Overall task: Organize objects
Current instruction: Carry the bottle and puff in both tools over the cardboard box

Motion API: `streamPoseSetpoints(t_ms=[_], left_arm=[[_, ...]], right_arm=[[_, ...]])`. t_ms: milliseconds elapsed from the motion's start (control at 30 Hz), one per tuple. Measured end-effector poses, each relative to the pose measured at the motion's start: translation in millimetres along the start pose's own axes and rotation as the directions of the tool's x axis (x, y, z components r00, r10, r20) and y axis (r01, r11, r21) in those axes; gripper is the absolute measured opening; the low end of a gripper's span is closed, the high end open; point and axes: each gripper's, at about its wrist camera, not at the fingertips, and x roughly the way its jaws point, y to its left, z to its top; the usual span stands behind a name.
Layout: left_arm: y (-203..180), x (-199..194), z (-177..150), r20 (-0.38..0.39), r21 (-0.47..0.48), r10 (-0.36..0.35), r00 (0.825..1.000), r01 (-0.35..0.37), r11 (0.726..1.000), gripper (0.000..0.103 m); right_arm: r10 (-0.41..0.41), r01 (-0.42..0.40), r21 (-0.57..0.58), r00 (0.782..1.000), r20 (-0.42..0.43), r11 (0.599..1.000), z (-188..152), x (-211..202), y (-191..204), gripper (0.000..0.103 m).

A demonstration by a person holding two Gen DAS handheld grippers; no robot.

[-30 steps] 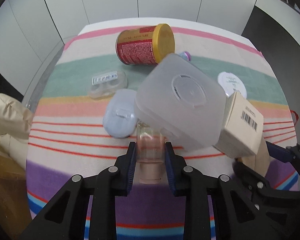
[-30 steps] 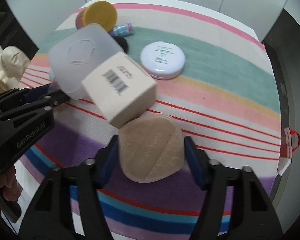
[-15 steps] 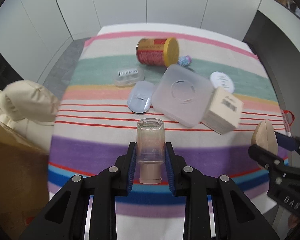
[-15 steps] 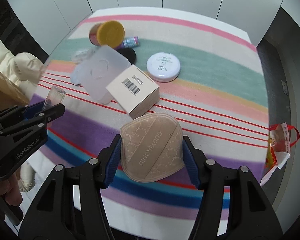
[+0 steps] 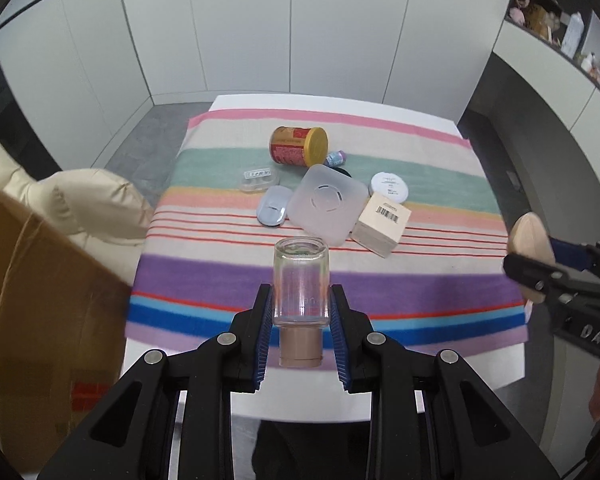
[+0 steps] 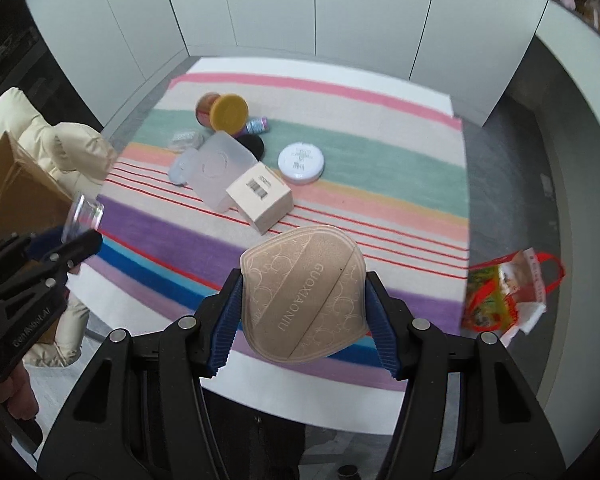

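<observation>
A striped cloth (image 5: 260, 280) covers the counter (image 5: 380, 400), where a tipped can (image 5: 298, 147) keeps its yellow lid on. The left gripper (image 5: 300, 316) clamps a clear bottle (image 5: 300, 284); the right gripper (image 6: 304, 316) grips a tan pad (image 6: 304, 296).

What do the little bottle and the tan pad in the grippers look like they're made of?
The small bottle looks like clear glass, or perhaps hard plastic: the stripes show through its glossy walls. Its tan cap looks like matte plastic. The tan pad looks like soft, matte faux leather or foam, embossed with circles and lettering.
</observation>
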Motion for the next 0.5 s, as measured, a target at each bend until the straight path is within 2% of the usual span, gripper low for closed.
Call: streamPoseSetpoints(t_ms=[167,367,500], left_arm=[[4,-31,-3,0.066,0.003,-0.010,0.998,0.009,1.000,0.028],[22,-52,-6,0.119,-0.011,-0.032,0.992,0.033,0.999,0.027],[45,-64,-6,0.136,-0.085,-0.038,0.990,0.049,0.995,0.028]], right_arm=[[0.016,-0.015,-0.017,0.998,0.064,1.000,-1,-39,5,0.061],[0.044,-0.037,-0.062,0.992,0.121,0.997,3,-58,14,0.061],[0.054,-0.041,-0.078,0.985,0.163,0.996,14,-69,25,0.061]])
